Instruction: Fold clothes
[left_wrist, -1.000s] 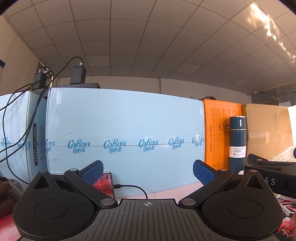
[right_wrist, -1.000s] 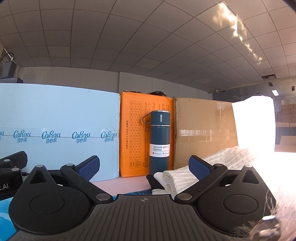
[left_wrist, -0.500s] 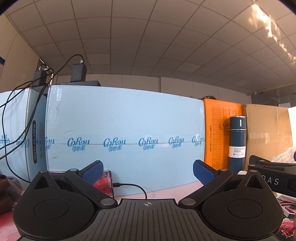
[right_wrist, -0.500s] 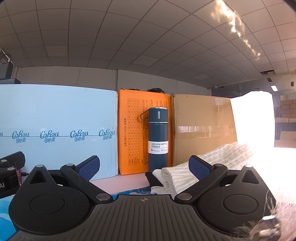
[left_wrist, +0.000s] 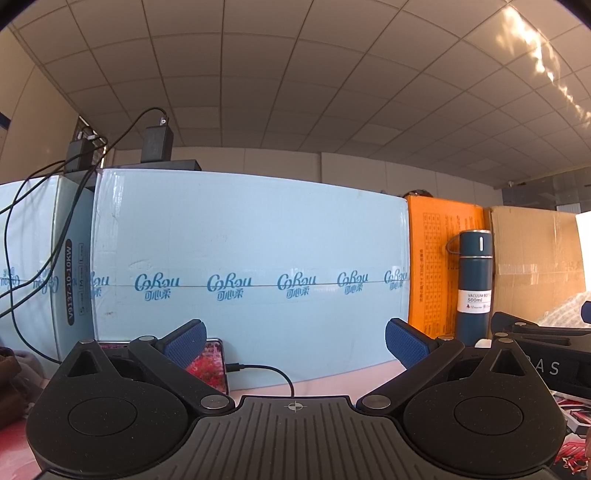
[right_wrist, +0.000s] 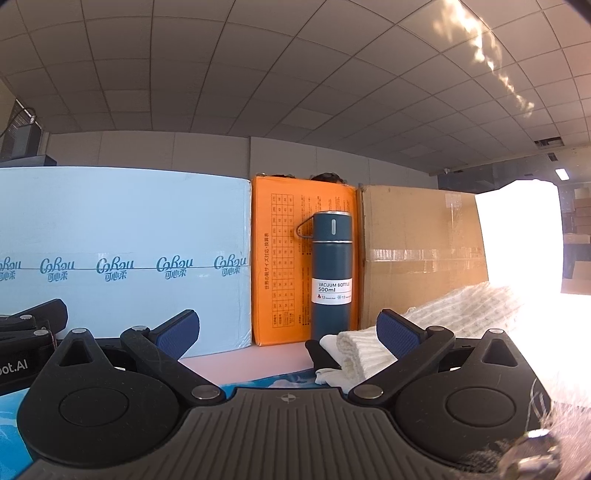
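A white ribbed knit garment (right_wrist: 454, 314) lies folded on the pink table at the right, its rolled end (right_wrist: 354, 350) just ahead of my right fingers; a bit of it shows in the left wrist view (left_wrist: 565, 314). My right gripper (right_wrist: 288, 332) is open and empty, level, pointing at the boxes. My left gripper (left_wrist: 295, 341) is open and empty, facing the light blue box. The right gripper's body shows in the left view (left_wrist: 535, 339). A brown cloth (left_wrist: 11, 384) lies at the far left.
A light blue carton (left_wrist: 251, 266), an orange box (right_wrist: 284, 258) and a brown carton (right_wrist: 417, 254) wall the table's back. A dark blue vacuum bottle (right_wrist: 330, 277) stands before them. A phone (left_wrist: 210, 365) on a cable leans on the blue carton. A printed blue cloth (right_wrist: 280, 380) lies below.
Both grippers have tilted down or lowered slightly, so the boxes sit a little higher in view. Both stay open and empty.
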